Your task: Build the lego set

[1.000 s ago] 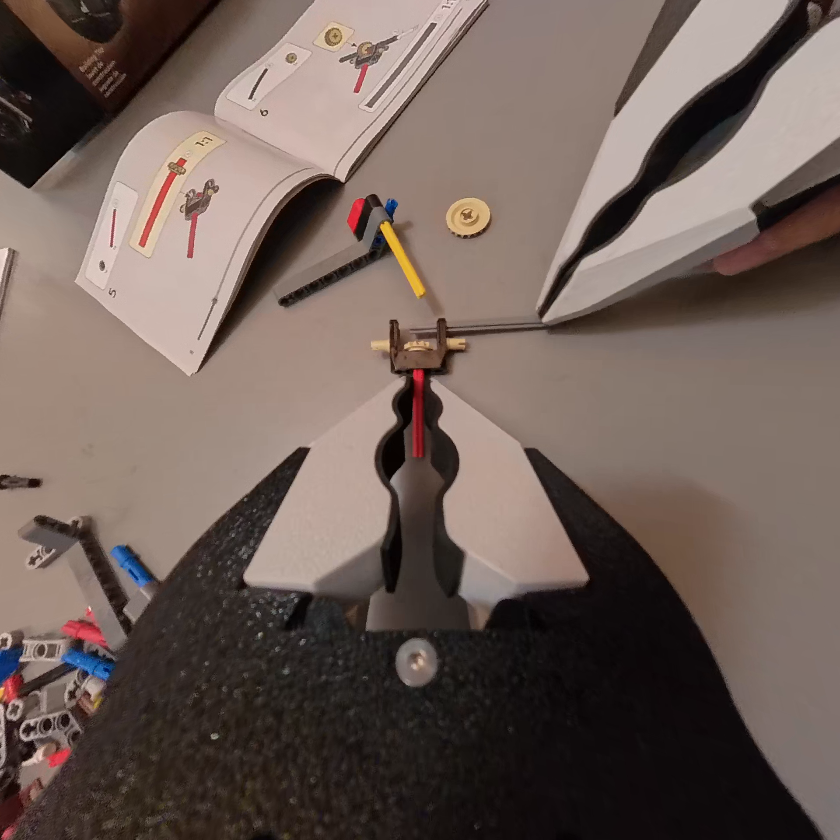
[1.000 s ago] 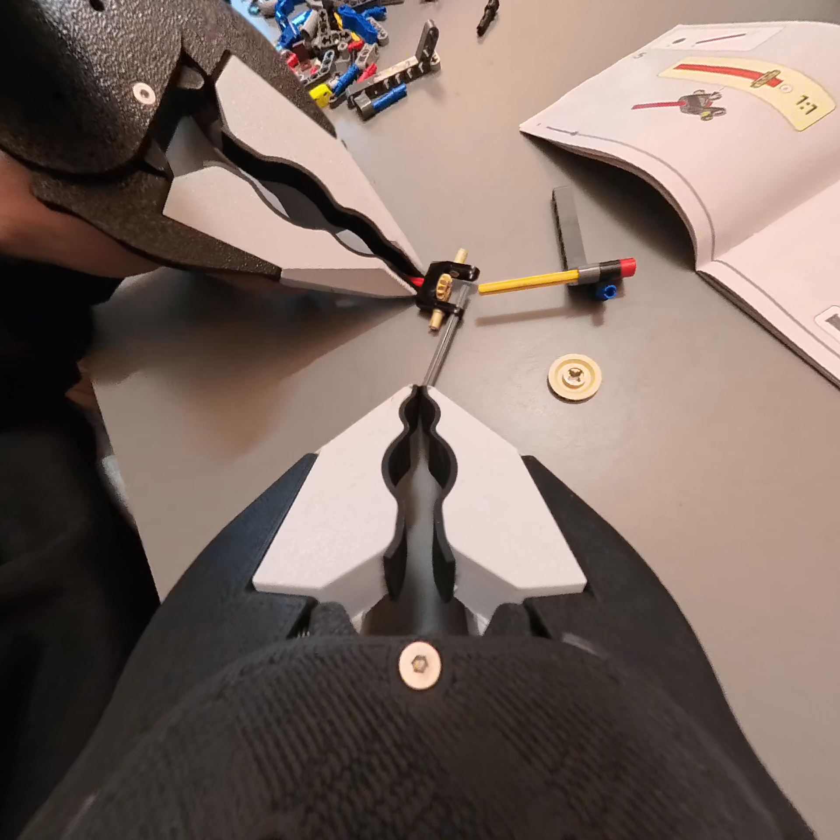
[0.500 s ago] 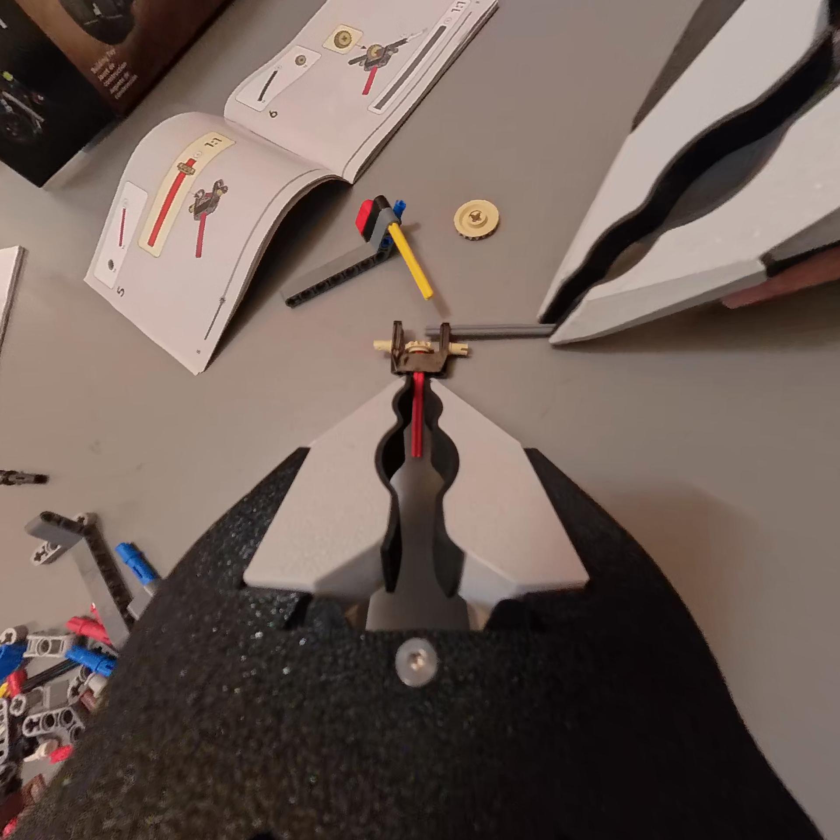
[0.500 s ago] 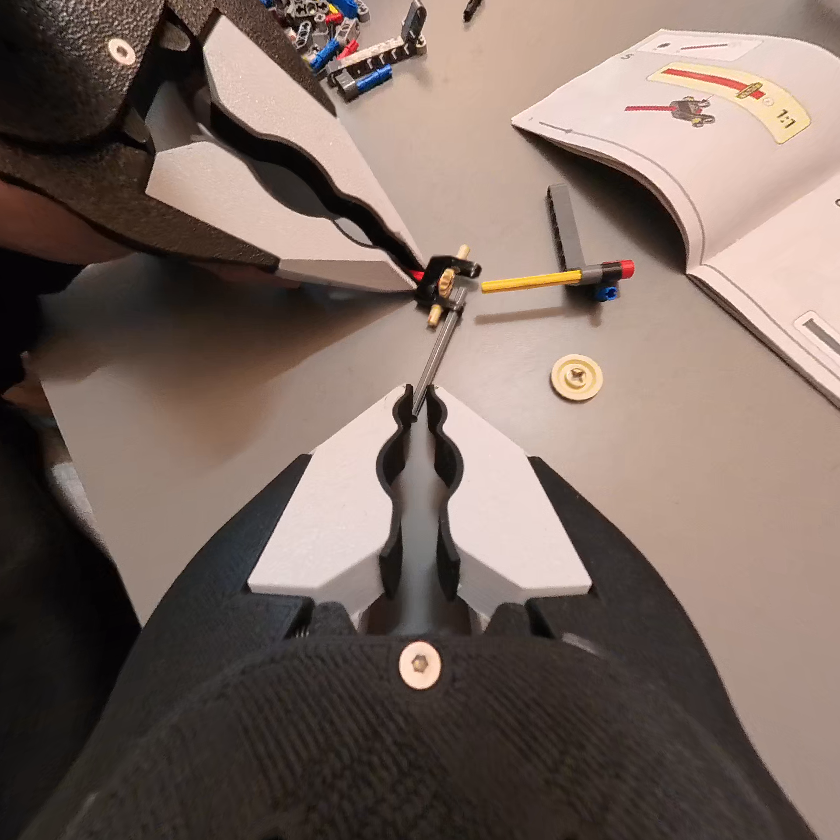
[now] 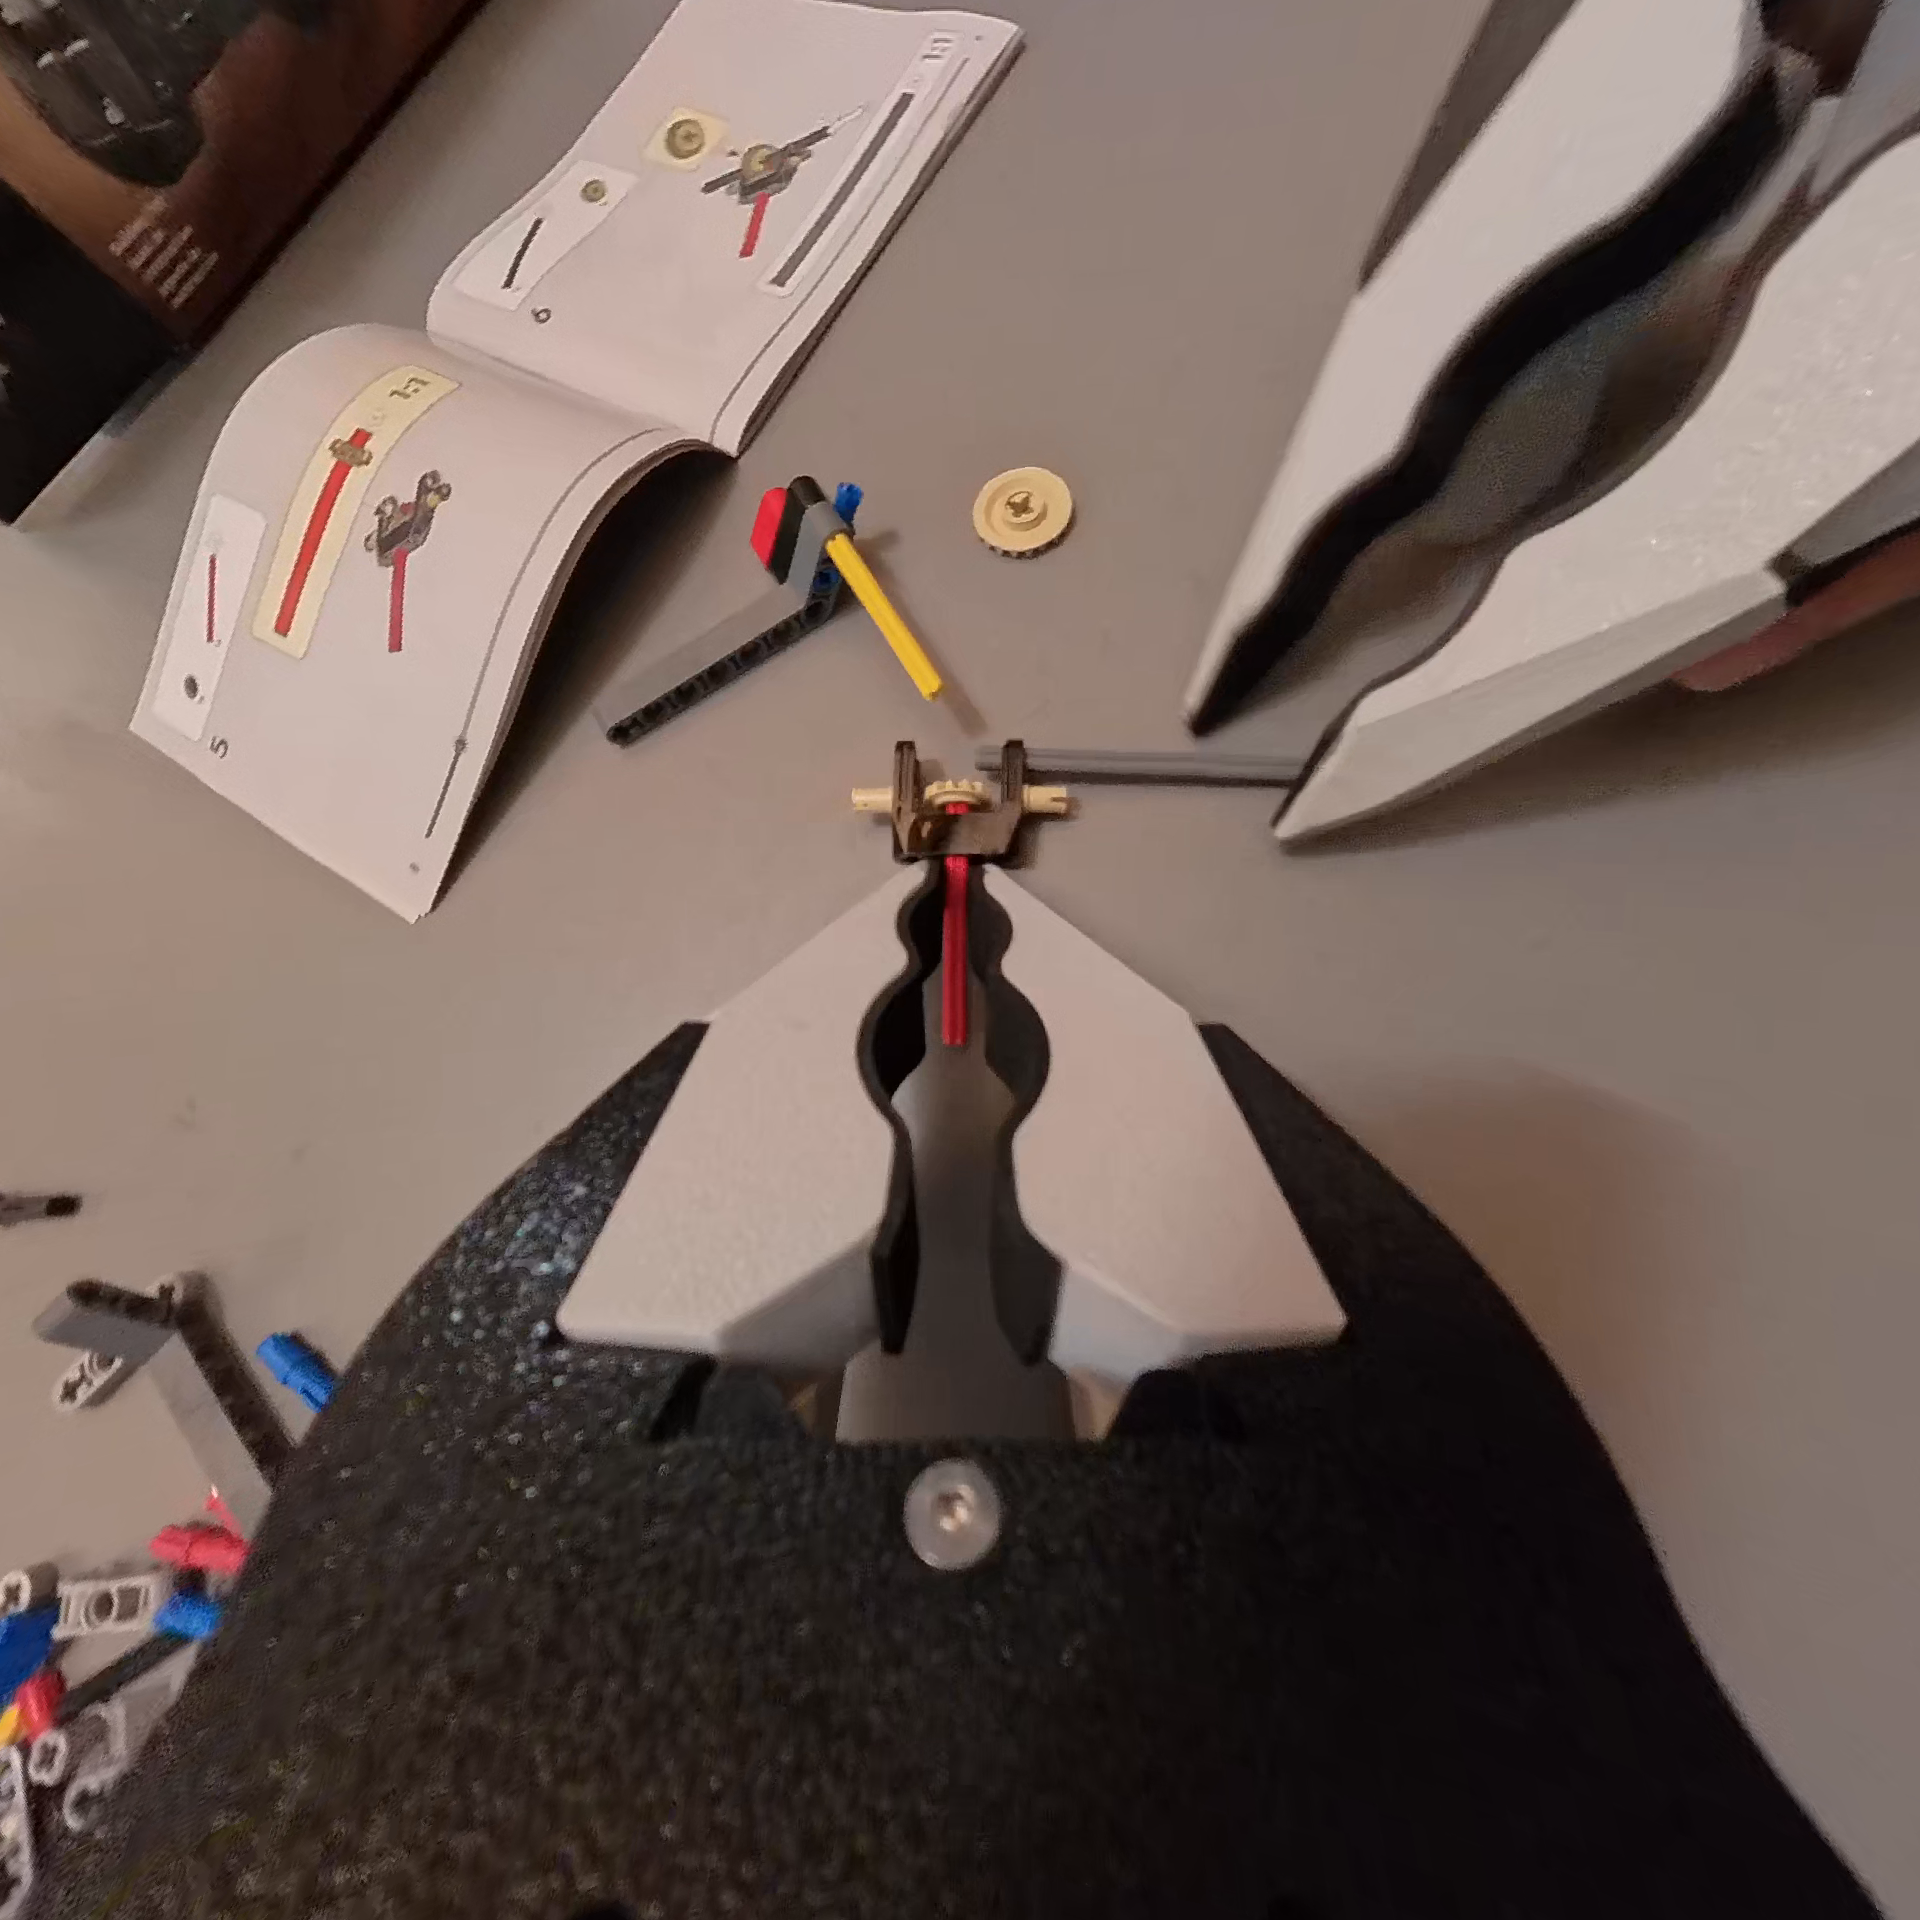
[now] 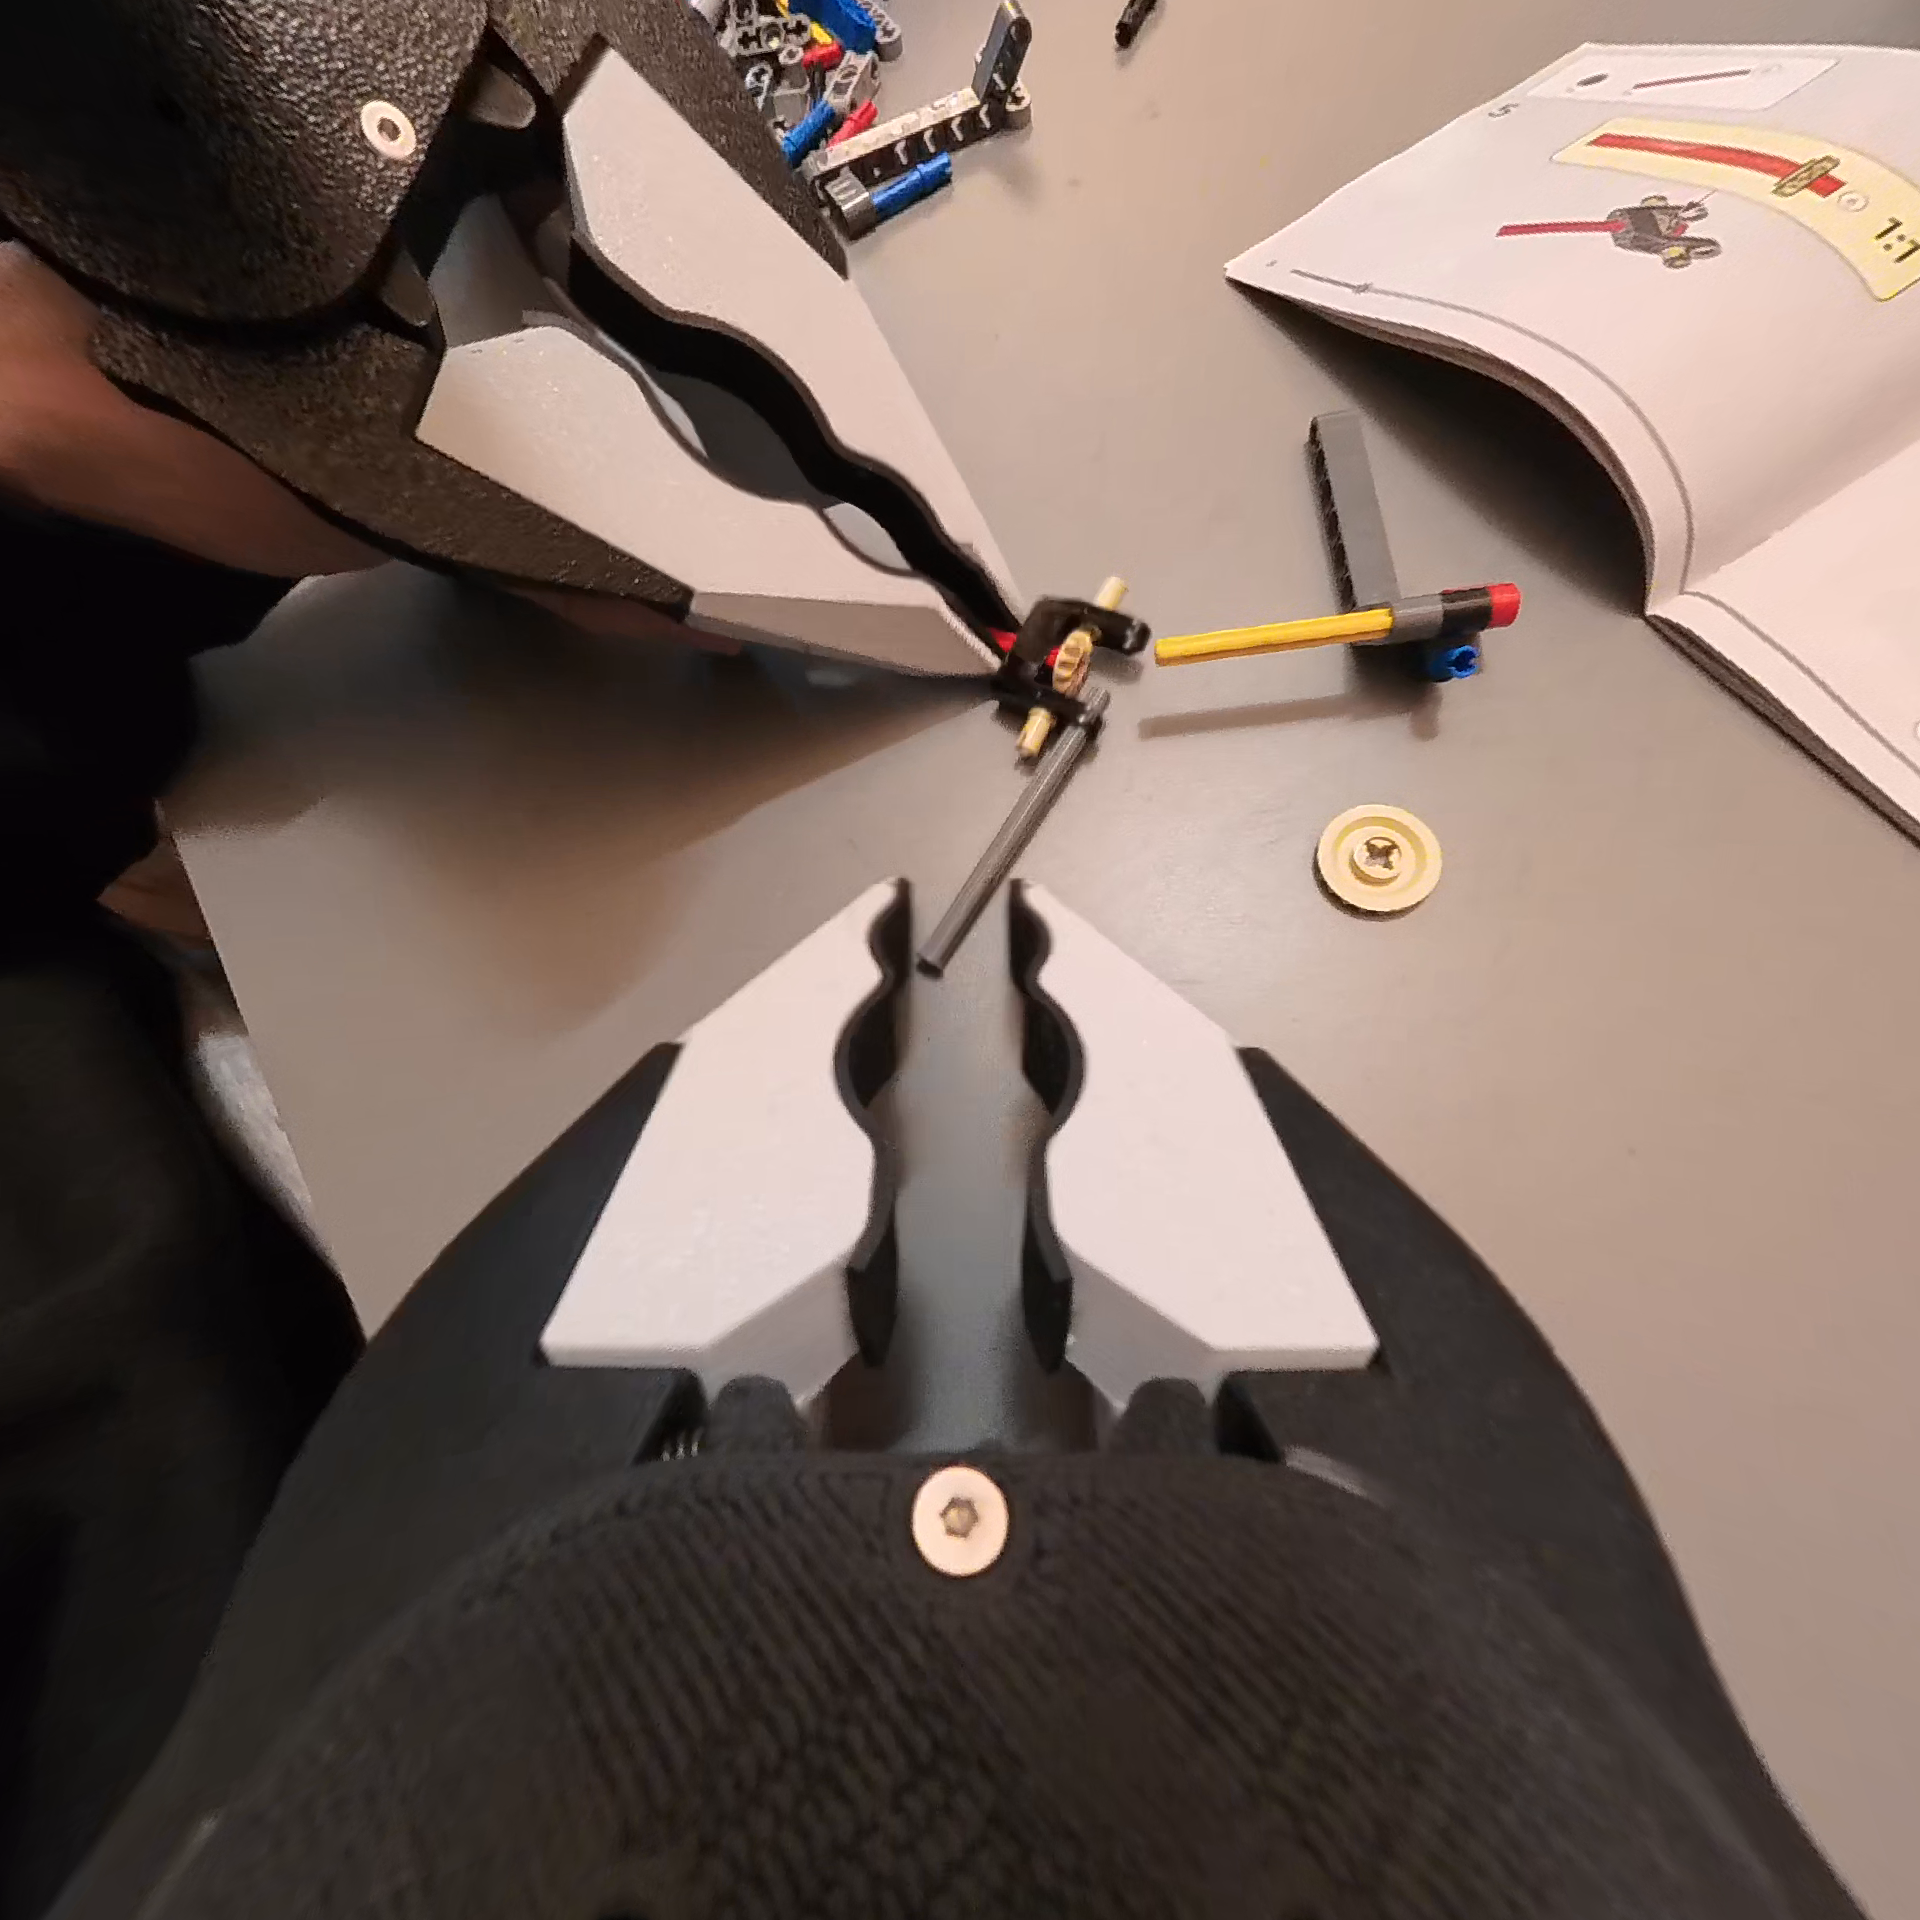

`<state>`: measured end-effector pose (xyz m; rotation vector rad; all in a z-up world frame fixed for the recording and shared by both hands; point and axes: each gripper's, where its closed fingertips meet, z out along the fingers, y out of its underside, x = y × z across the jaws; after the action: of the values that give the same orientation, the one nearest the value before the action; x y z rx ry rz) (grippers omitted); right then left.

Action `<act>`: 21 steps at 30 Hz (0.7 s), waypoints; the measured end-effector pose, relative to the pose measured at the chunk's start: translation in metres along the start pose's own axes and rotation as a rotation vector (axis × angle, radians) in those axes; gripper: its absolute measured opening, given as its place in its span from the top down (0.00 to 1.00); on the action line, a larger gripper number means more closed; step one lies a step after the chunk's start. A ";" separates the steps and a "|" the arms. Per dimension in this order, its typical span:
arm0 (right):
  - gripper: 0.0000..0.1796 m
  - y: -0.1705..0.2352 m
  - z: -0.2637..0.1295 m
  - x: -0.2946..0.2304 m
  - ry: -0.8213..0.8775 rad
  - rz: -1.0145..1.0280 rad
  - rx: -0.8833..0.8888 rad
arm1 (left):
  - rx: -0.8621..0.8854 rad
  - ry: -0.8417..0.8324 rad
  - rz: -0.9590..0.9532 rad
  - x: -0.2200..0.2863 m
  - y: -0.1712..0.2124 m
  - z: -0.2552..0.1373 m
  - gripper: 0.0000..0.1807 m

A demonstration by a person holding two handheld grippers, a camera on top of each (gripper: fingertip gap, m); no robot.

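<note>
My left gripper [image 5: 956, 878] is shut on a red axle [image 5: 953, 966]. The axle carries a black bracket [image 5: 956, 826] with a small tan gear and a tan pin, held just above the grey table. A dark grey axle [image 6: 1013, 831] sticks in the bracket's side arm [image 6: 1070, 644] and slants toward my right gripper [image 6: 958, 904]. The right gripper is open, and the axle's free end lies loose between its fingertips. In the left wrist view the grey axle [image 5: 1143, 764] runs right to the open right gripper [image 5: 1242, 774]. The left gripper also shows in the right wrist view [image 6: 987, 634].
A tan gear disc [image 6: 1379, 858] lies to the right. A grey beam [image 6: 1351, 509] with a yellow axle [image 6: 1268, 636] lies beyond the bracket. An open instruction booklet [image 5: 416, 582] lies behind. A pile of loose parts [image 5: 94, 1600] lies at the left, and a dark box [image 5: 125, 208] at the far left. The grippers' ends are close to 5 cm from one another. It is some 6 cm from my right tips to the tan gear disc [image 6: 1379, 858]. Look for it in the left wrist view [image 5: 1027, 501] too.
My right gripper has opened and let go of the grey axle, then drawn back slightly. The axle stays in the bracket. My left gripper has held still.
</note>
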<state>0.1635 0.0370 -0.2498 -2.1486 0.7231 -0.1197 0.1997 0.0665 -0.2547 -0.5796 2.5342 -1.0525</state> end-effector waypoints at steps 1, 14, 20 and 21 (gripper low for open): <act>0.84 -0.001 -0.001 0.001 0.000 0.007 0.009 | 0.005 0.017 0.021 0.001 -0.001 0.000 0.99; 0.83 -0.008 -0.025 0.081 -0.038 -0.067 0.038 | 0.088 0.445 0.378 0.014 0.001 -0.004 0.99; 0.87 -0.010 -0.008 0.081 -0.133 -0.127 -0.026 | 0.101 0.468 0.411 0.017 -0.003 -0.003 0.95; 0.85 -0.010 -0.008 0.079 -0.159 -0.135 -0.028 | 0.106 0.457 0.417 0.017 -0.003 -0.003 0.94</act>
<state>0.2308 -0.0058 -0.2501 -2.2041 0.4911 -0.0090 0.1842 0.0579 -0.2535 0.2473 2.7707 -1.2503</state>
